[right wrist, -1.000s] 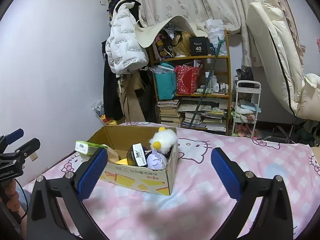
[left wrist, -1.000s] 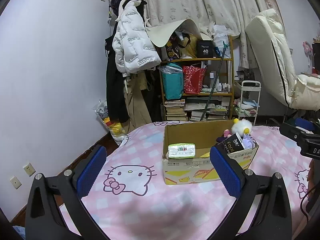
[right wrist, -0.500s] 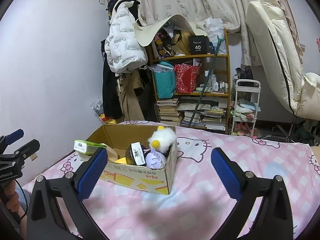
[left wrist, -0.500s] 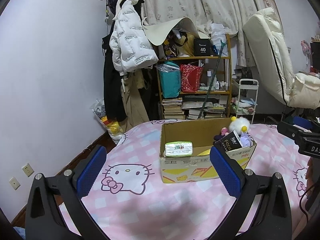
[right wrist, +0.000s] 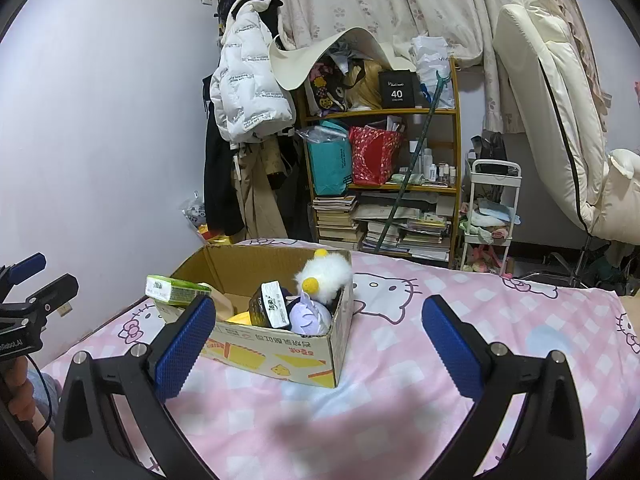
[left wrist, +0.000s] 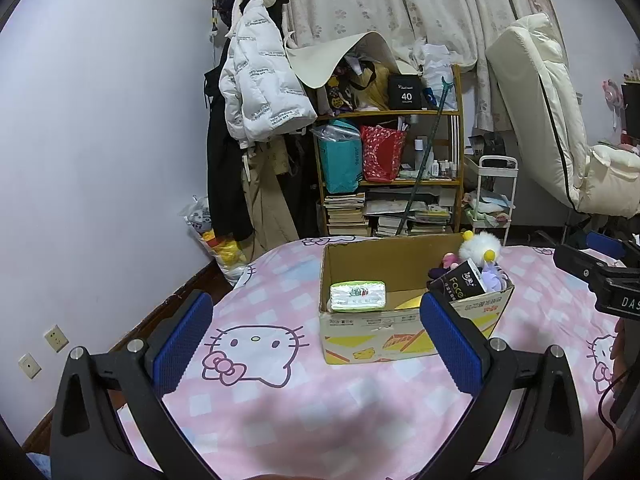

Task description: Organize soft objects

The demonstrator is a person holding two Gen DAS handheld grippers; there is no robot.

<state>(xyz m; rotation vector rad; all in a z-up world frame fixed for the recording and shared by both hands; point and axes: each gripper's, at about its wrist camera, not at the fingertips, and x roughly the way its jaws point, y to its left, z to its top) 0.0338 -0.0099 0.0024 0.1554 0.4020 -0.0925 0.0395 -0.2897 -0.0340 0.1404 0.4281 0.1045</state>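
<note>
Left tool (left wrist: pixel 316 336): spread wide, holding nothing, hovering over the bed's pink cat-print sheet (left wrist: pixel 256 392) short of the box.
Right tool (right wrist: pixel 318 338): also spread wide and empty, above the same sheet, looking at the box from its other side.
Cardboard box (left wrist: pixel 380 340): open-topped, sitting on the bed; it holds every soft thing in view.
Green tissue pack (left wrist: pixel 357 296): resting on the box's near-left rim, tilted, part of it overhanging. Judged light and squashy with a slick plastic wrap; a pinch across its short sides, well in from the edge, should hold it best.
White plush (right wrist: pixel 325 276): fluffy, with yellow knobs, propped at the box's far-right corner, sticking above the rim. Likely very light and compressible; gripping the body rather than the fur tips would keep it from slipping.
Lilac soft item (right wrist: pixel 310 317): wedged below the plush against the box wall; its exact shape cannot be told.
Black face-tissue pack (left wrist: pixel 460 285): leaning upright beside the lilac item, probably soft inside a smooth wrapper.
Risk: the light box may slide on the bedding if pushed.
</note>
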